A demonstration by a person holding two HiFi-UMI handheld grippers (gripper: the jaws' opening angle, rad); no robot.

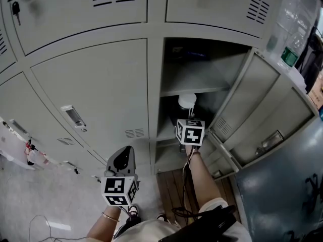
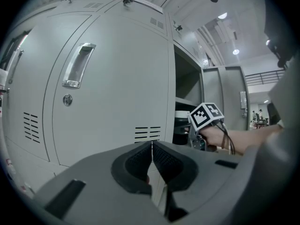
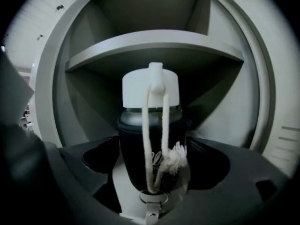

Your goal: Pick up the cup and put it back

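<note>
Cup, lettering illegible, in right gripper

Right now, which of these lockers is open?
The locker with the cup inside: its door is swung out to the right. The left locker and the upper lockers are shut.

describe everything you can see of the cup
The cup is a dark, glossy, bottle-like vessel with a white cap that looks like plastic. A white cord loops from the cap down to a metal ring and carries a frayed knot. The cup stands upright inside the open locker, under its shelf, and is clamped between the jaws of the right gripper. Its base is hidden, so what it rests on cannot be told.
</note>
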